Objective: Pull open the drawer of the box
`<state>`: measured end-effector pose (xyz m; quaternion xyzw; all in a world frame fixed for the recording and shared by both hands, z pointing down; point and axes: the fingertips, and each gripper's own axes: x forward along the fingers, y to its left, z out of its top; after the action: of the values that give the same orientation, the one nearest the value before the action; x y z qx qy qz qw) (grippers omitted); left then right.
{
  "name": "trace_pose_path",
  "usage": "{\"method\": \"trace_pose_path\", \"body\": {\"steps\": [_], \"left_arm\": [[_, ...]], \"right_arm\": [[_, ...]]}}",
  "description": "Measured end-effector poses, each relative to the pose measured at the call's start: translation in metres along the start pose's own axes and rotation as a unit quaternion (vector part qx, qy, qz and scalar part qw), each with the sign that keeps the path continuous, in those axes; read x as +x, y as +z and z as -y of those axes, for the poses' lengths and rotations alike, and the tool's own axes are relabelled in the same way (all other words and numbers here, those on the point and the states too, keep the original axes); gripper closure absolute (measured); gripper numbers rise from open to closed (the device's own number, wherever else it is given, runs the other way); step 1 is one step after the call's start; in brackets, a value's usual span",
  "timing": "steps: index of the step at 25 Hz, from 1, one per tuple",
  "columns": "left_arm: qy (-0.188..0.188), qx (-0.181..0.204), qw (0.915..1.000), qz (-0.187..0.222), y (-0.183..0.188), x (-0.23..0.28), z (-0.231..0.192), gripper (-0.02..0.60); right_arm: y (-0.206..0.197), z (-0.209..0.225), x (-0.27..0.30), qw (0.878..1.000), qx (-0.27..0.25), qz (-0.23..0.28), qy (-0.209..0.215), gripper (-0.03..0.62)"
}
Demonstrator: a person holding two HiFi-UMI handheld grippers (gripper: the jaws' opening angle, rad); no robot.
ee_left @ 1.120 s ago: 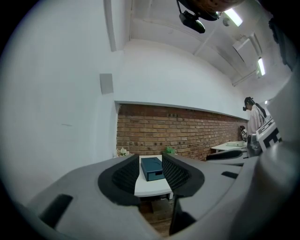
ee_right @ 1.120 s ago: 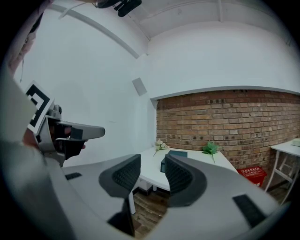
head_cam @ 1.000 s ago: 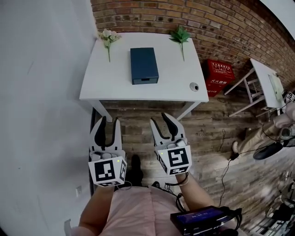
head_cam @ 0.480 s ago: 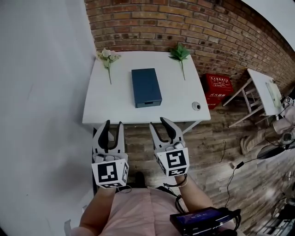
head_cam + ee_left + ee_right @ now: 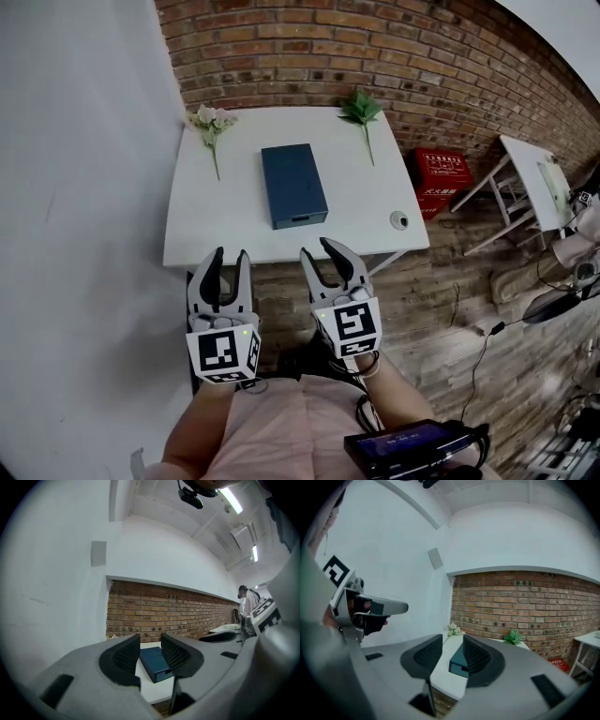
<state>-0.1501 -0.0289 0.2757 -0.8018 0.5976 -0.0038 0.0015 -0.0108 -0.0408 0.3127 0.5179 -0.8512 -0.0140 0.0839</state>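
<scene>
**Q:** Where is the box (image 5: 293, 183), and what is the condition of its drawer (image 5: 301, 221)?

**A:** The box lies flat at the middle of the white table (image 5: 225, 220), with its long side running front to back. The drawer face points at the table's front edge and sits flush, closed.

**Q:** What is the state of the fingers?

**A:** Left gripper (image 5: 230, 255): jaws apart and closing, with nothing between them. Right gripper (image 5: 316, 248): jaws apart with a clear gap, also with nothing between them. Both hang short of the table's front edge, over the plank floor (image 5: 422, 309), and touch nothing.

**Q:** What does the head view supply that the gripper views do not?

**A:** It shows the whole table top.
- White flowers (image 5: 208, 120) lie at the rear left corner.
- A green sprig (image 5: 361, 108) lies at the rear right corner.
- A small round object (image 5: 398, 220) sits near the front right corner.
- A red crate (image 5: 441, 173) stands on the floor by the brick wall (image 5: 328, 47).
- A second table (image 5: 530, 178) stands further right.

**Q:** And the reverse?

**A:** The gripper views look along the table, so each shows the drawer face and its small handle notch through the jaw gap. Only the left gripper view shows a person (image 5: 246, 603) standing at the far right. The right gripper view shows the left gripper from the side.

**Q:** Is anything unclear?

**A:** The round object cannot be identified. In each gripper view a jaw covers part of the box.
</scene>
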Motion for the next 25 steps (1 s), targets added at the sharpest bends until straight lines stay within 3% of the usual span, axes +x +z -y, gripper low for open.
{"method": "trace_pose_path", "body": {"steps": [12,25], "left_arm": [[-0.002,-0.007,0.9996,-0.027,-0.023,0.040,0.010,0.439],[0.039,0.007,0.9987,-0.031,-0.019,0.108,0.008,0.445]], "right_arm": [[-0.021,0.028,0.026,1.000,0.016,-0.013,0.014,0.451],[-0.019,0.069,0.083,0.998,0.016,-0.006,0.067,0.451]]}}
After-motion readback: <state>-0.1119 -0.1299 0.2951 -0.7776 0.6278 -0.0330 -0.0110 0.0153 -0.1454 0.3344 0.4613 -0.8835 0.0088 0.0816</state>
